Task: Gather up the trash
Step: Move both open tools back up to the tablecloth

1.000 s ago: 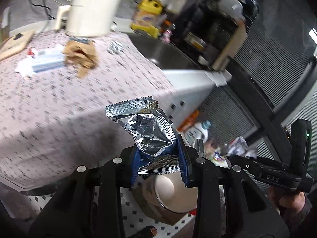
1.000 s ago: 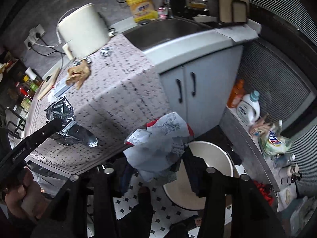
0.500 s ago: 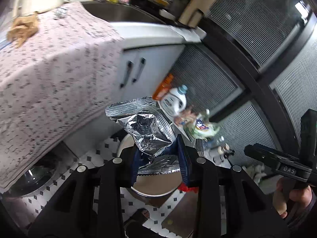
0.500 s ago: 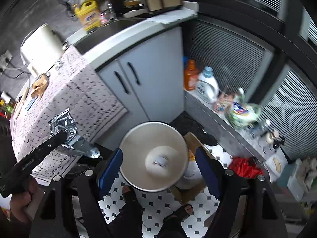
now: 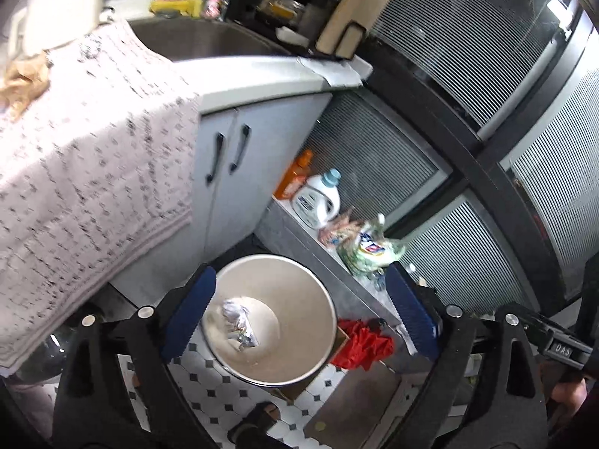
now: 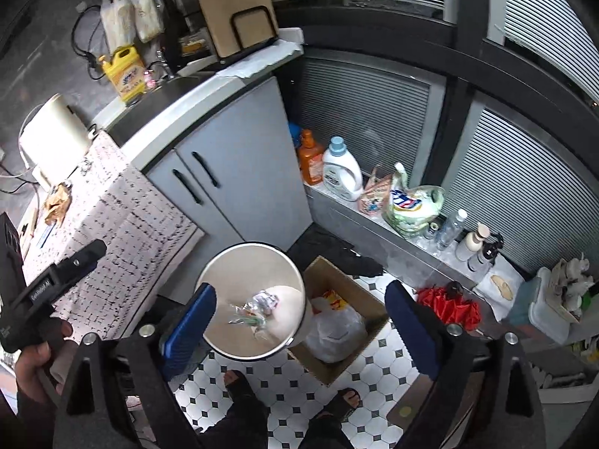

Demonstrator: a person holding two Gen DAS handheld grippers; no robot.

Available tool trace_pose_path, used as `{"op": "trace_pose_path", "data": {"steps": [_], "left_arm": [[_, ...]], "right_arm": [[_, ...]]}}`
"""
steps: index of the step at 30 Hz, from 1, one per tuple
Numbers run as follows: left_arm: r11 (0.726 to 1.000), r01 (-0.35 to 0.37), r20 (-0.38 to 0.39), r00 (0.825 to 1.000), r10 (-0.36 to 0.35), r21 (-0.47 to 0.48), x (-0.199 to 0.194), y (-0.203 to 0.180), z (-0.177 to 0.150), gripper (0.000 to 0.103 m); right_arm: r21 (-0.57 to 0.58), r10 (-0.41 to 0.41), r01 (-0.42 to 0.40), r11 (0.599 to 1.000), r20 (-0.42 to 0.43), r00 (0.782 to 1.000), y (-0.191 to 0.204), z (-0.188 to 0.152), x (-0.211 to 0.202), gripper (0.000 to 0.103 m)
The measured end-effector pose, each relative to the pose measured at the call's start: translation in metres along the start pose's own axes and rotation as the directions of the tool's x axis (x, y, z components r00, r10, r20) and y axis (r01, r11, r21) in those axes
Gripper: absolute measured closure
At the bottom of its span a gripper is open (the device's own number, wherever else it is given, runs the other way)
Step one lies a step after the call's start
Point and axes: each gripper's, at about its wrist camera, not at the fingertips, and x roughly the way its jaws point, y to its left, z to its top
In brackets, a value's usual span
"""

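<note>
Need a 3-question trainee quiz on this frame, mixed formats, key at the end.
1. True or false: the left gripper grips a foil wrapper.
2. Where is the crumpled trash now? A) on the patterned tablecloth B) inside the round bin C) in the cardboard box
3. Fill in: the right gripper is ____.

Key: 1 false, its fingers stand apart and empty. 2 B. 3 open.

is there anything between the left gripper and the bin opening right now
Nothing visible. The left gripper is open directly above the round bin, whose mouth has no lid over it. Crumpled wrappers already lie at the bottom, and the right gripper is open above it too.
</note>
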Motion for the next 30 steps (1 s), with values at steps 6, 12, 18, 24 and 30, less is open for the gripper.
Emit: {"op": "trace_pose_path", "data": {"steps": [6, 12, 18, 24, 30], "left_arm": [[0.995, -0.093, 0.064, 0.993, 0.096, -0.047, -0.040, 0.034, 0.020, 0.009], [0.980, -0.175, 0.137, 0.973, 0.187, -0.093, -0.082, 0.080, 0.042, 0.008], [0.958, -0.229, 0.181, 0.949, 0.259, -0.173, -0.117, 0.144, 0.062, 0.008], [0.934, -0.265, 0.206, 0.926, 0.315, -0.238, -0.143, 0.206, 0.075, 0.008], [0.904, -0.289, 0.224, 0.903, 0.367, -0.314, -0.165, 0.272, 0.085, 0.008]], "right_arm": [[-0.069, 0.088, -0.085, 0.994, 0.043, 0.995, 0.046, 0.018, -0.004, 0.008], [-0.112, 0.156, -0.147, 0.983, 0.081, 0.984, 0.101, 0.041, 0.004, 0.008], [-0.165, 0.179, -0.158, 0.974, 0.119, 0.977, 0.164, 0.057, 0.013, 0.008], [-0.210, 0.184, -0.153, 0.966, 0.134, 0.974, 0.227, 0.072, 0.025, 0.008], [-0.262, 0.232, -0.181, 0.948, 0.178, 0.956, 0.286, 0.076, 0.033, 0.008]]}}
